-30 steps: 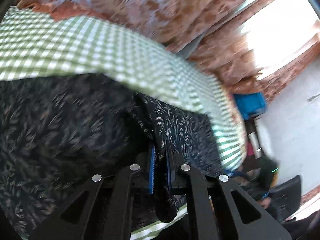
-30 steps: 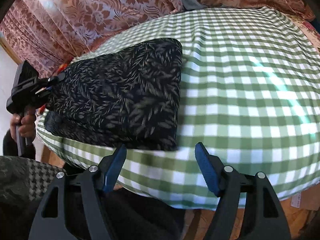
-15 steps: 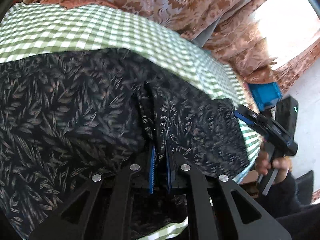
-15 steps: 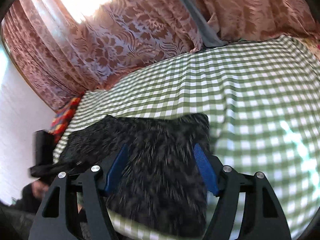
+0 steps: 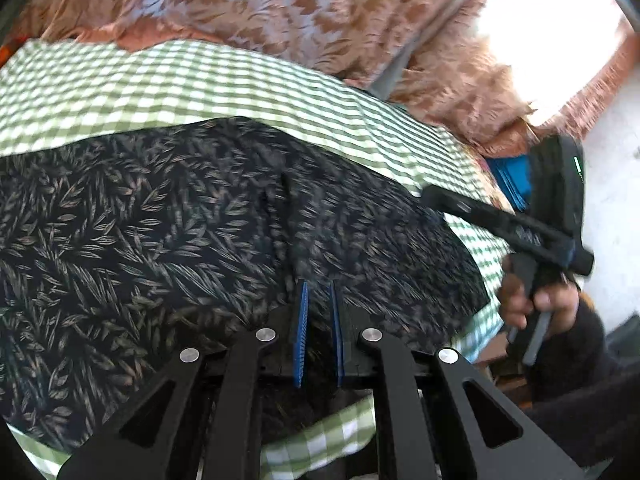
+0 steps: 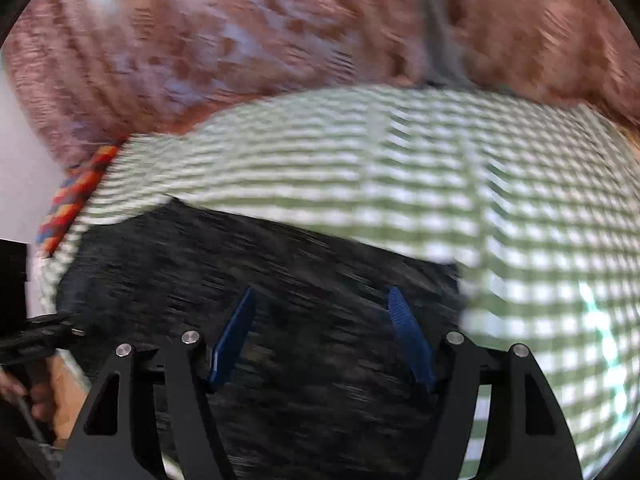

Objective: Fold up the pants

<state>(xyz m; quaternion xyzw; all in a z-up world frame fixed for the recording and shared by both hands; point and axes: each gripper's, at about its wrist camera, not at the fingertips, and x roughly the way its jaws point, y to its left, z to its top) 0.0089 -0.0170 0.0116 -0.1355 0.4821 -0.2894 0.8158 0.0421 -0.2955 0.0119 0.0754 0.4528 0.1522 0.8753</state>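
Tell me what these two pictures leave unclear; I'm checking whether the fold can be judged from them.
- Right wrist view: motion blur smears the pants, so their folded edges and layers are unreadable.
- Left wrist view: whether the left gripper, jaws slightly apart, still pinches cloth is unclear.
- Left wrist view: the right gripper shows side-on; its tips are blurred.
- Both views: the checked cloth runs off the frame.

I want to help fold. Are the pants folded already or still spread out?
Folded. The pants lie as a compact dark rectangle with straight edges on the checked cloth. The number of layers cannot be told.
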